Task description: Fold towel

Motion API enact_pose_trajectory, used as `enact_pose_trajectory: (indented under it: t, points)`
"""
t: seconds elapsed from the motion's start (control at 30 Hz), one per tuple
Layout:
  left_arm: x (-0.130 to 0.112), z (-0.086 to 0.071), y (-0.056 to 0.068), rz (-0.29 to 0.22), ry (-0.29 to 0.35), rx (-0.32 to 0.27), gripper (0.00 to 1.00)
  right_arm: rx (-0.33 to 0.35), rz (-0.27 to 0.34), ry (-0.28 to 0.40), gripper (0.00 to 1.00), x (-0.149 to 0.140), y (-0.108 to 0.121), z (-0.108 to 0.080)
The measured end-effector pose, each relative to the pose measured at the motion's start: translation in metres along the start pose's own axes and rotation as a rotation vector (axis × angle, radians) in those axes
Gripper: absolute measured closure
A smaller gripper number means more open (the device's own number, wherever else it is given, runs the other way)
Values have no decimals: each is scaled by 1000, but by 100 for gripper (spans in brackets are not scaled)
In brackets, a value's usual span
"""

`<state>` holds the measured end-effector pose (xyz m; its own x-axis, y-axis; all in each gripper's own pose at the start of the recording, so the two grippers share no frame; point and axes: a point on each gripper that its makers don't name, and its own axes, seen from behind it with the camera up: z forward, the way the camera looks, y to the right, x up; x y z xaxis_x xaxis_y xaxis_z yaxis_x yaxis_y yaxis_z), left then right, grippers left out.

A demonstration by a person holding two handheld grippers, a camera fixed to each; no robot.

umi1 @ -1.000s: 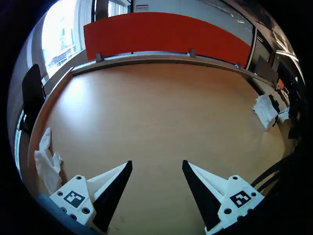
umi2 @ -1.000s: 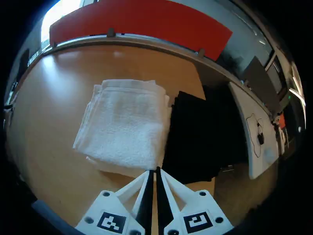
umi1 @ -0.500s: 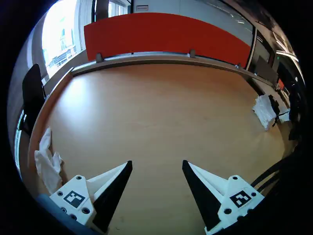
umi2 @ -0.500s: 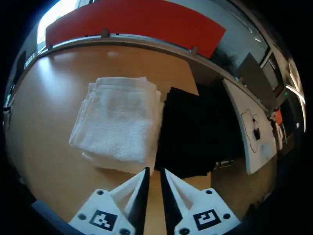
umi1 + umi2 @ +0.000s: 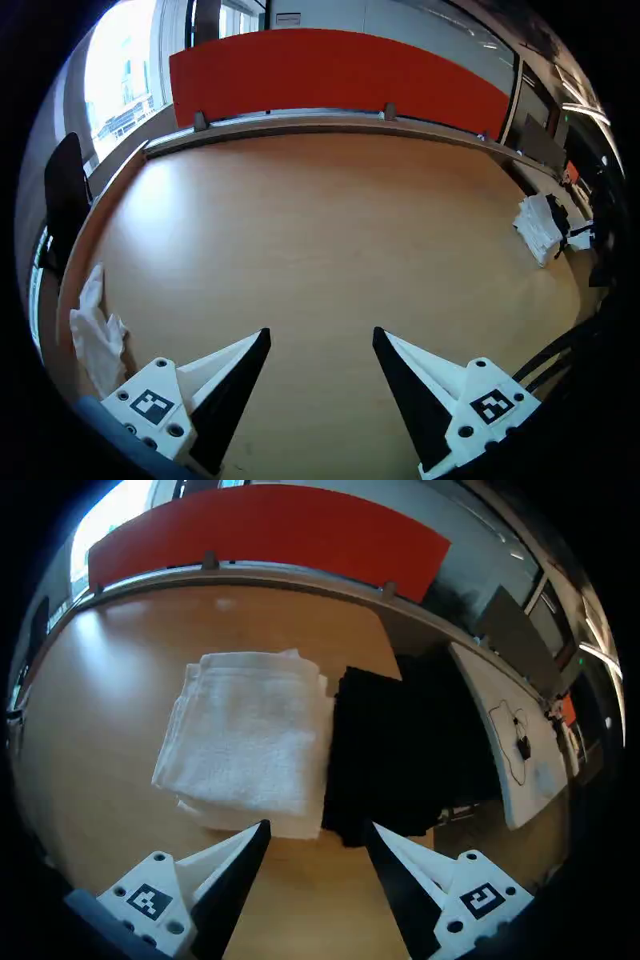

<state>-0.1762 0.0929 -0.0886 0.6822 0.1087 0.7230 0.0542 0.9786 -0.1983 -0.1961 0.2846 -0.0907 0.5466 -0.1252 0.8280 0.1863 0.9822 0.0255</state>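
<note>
The right hand-held gripper hung released, fingers spread wide and empty, over the smooth wooden worktop. A black mass was too dark to identify. The folded white terry towel lay against it, just ahead. The left hand-held gripper was likewise spread and empty, with a crumpled white cloth nearby.

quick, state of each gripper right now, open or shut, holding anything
Left gripper: open, holding nothing.
Right gripper: open, holding nothing, at the near edge of the white towel.
</note>
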Motion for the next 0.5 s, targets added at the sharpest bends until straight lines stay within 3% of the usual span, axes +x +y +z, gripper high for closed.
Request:
enact_pose_trajectory:
  t: [0.5]
  points:
    - [7, -4, -4, -18, 24, 6, 5, 26, 29, 78, 11, 25, -28, -17]
